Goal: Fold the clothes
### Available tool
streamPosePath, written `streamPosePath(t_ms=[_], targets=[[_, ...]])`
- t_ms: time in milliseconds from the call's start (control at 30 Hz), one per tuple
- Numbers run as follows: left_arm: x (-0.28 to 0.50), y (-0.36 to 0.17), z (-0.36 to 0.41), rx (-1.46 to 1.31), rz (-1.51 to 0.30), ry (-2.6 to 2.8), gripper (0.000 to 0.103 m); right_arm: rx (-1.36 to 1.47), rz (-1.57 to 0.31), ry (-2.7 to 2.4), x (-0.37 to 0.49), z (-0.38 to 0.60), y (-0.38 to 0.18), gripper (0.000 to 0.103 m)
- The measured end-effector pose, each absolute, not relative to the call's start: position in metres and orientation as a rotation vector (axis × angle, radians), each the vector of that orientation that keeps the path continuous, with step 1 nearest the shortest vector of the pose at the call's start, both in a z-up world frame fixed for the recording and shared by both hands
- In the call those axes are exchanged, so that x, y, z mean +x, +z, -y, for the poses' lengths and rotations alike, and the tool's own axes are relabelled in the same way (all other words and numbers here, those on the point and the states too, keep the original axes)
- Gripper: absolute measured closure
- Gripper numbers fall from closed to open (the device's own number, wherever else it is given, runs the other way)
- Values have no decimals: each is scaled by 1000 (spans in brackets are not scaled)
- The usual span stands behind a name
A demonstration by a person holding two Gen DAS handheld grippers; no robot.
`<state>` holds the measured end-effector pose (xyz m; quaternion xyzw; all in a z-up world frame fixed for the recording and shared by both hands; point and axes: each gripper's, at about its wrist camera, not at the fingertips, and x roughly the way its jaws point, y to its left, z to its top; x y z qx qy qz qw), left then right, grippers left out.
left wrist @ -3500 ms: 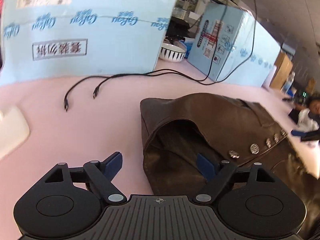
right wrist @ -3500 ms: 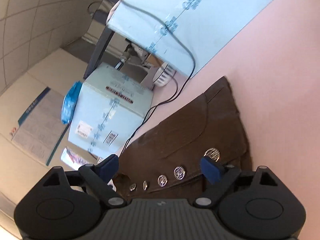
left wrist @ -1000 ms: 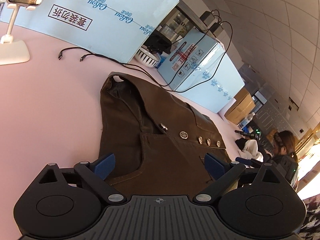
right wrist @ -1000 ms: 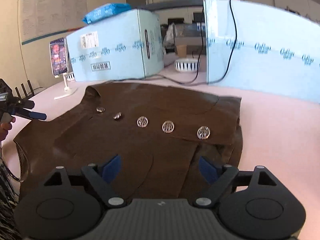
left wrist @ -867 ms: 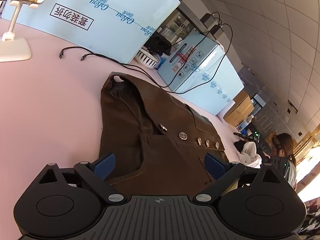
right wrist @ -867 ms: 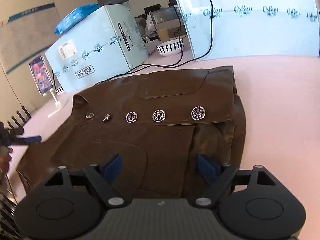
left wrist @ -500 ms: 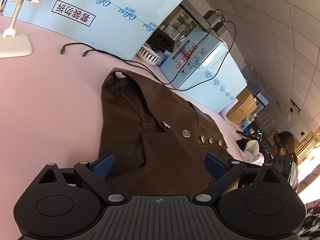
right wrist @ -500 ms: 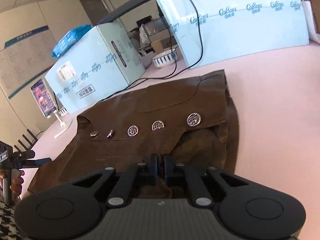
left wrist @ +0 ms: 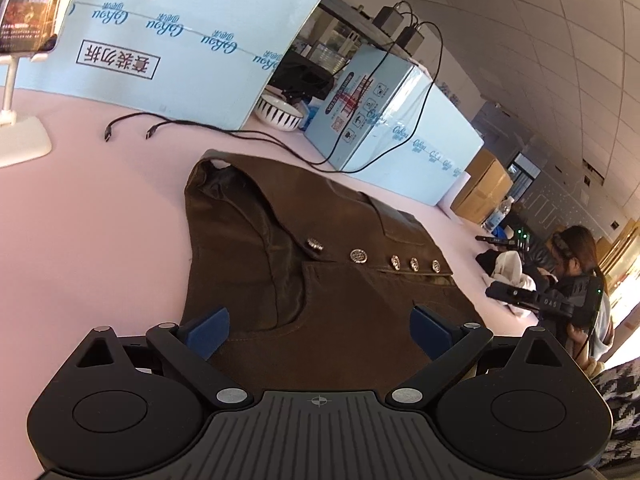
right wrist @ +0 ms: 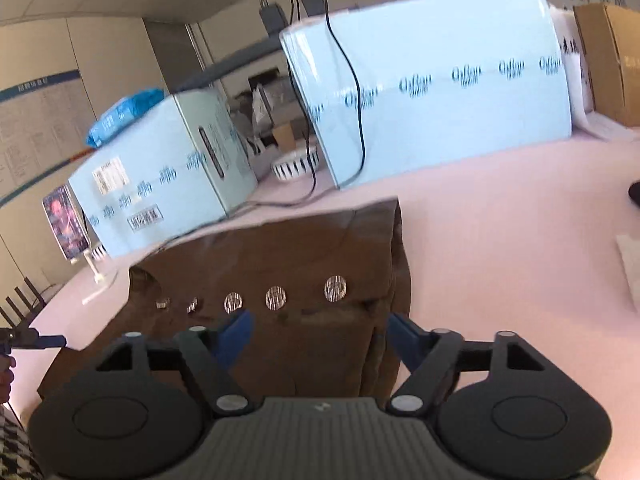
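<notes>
A brown vest (left wrist: 320, 248) with a row of silver buttons (left wrist: 359, 256) lies flat on the pink table (left wrist: 88, 240). My left gripper (left wrist: 318, 330) hovers over its near hem, open, with nothing pinched between the blue pads (left wrist: 204, 330). In the right wrist view the vest (right wrist: 280, 248) and its buttons (right wrist: 276, 297) sit just ahead of my right gripper (right wrist: 320, 336). Its jaws are opening, spread wide above the cloth near the lower edge, and the pads do not press on it. The left gripper's tip (right wrist: 44, 341) shows at the far left.
Light blue boxes (left wrist: 192, 60) (right wrist: 432, 92) line the back, with a striped bowl (left wrist: 280, 114) between them. Black cables (left wrist: 168, 126) trail toward the vest's collar. A phone on a white stand (left wrist: 20, 136) is at left. A person (left wrist: 576, 276) with a black device sits at far right.
Half a second ago the right gripper was shut at the vest's lower edge; now it stands wide again and has swung right. The left gripper stayed open and rose slightly.
</notes>
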<state>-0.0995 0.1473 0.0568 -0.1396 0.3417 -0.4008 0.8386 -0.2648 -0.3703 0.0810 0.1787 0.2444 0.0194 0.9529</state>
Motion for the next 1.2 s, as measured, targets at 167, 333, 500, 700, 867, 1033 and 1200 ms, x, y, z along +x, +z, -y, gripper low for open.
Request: streamPosePath(t_ms=[167,333,500,700,867,1033,1200], targets=[[-43,66,-105,-367,-771,-796,5,430,-535,-14,-215,394,74,22],[10,55,-44,-357,-907,-791,5,459,-637,-90,-173,409,45,22],[35,30,3,-283,-1048,-757,11,342,-648,-56,-162,398,30,62],[30,31,18,-133,-989,-683,86,228,-621,-59,-165,387,34,94],[31,41,7,-179,-980,-692,100,245,-571,-54,-171,395,49,98],[27,70,-11,-273,-933,-737,101,292,-490,9,-183,394,77,98],[15,79,-32,-323,-930,-757,100,312,-466,24,-204,381,87,98]])
